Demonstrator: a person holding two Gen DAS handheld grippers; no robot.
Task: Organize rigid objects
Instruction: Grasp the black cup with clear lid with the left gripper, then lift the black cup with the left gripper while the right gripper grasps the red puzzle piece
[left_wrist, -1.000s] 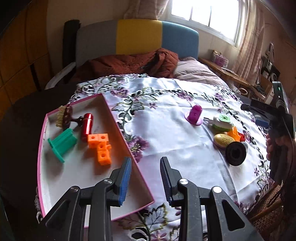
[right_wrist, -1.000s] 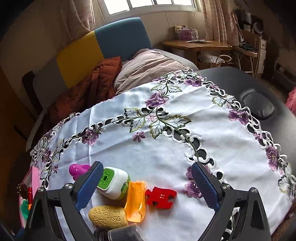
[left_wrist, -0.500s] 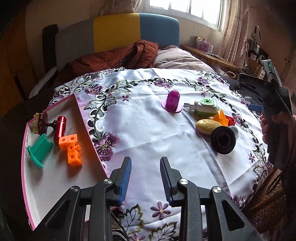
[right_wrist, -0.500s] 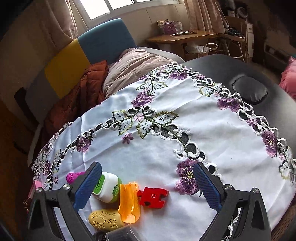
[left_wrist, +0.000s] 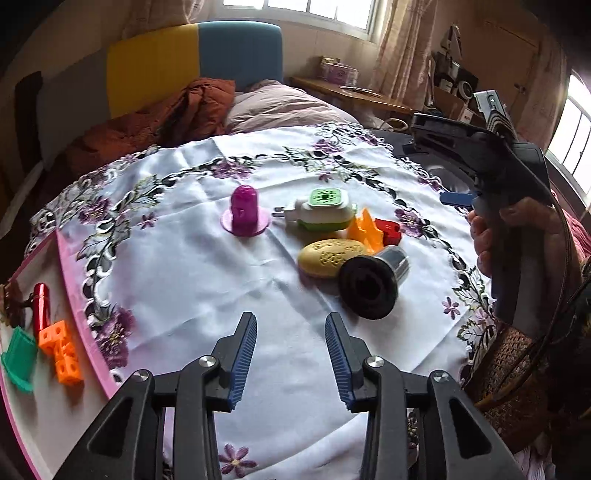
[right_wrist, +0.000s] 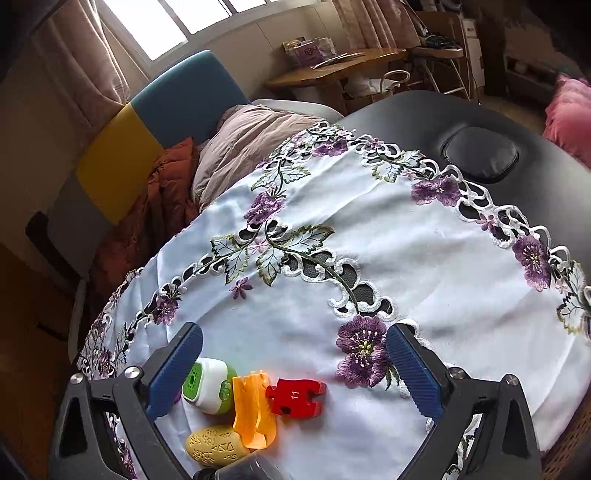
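Observation:
On the white embroidered cloth (left_wrist: 207, 266) lie a purple capped piece (left_wrist: 243, 210), a white-and-green plug-in device (left_wrist: 323, 208), an orange piece (left_wrist: 365, 229), a red puzzle piece (left_wrist: 388, 230), a yellow oval (left_wrist: 330, 256) and a black-and-silver cylinder (left_wrist: 373, 284). My left gripper (left_wrist: 291, 325) hovers over bare cloth in front of them, its jaws opening with nothing between them. My right gripper (right_wrist: 292, 330) stands wide open above the device (right_wrist: 208, 389), orange piece (right_wrist: 253, 410) and red piece (right_wrist: 295, 397). A pink-rimmed tray (left_wrist: 74, 295) at far left holds a red cylinder (left_wrist: 41, 306), orange cubes (left_wrist: 61, 349) and a green piece (left_wrist: 18, 360).
A hand (left_wrist: 487, 236) holds the right gripper's black body at the cloth's right edge. The black padded table (right_wrist: 480, 153) shows beyond the cloth. A wicker basket (left_wrist: 513, 369) sits low right. Bedding and a colourful headboard (left_wrist: 192, 62) lie behind.
The left gripper has swung right, from over the tray's corner to over the cloth, and its jaws stand wider apart. The right gripper shifted a little; its jaws stayed wide.

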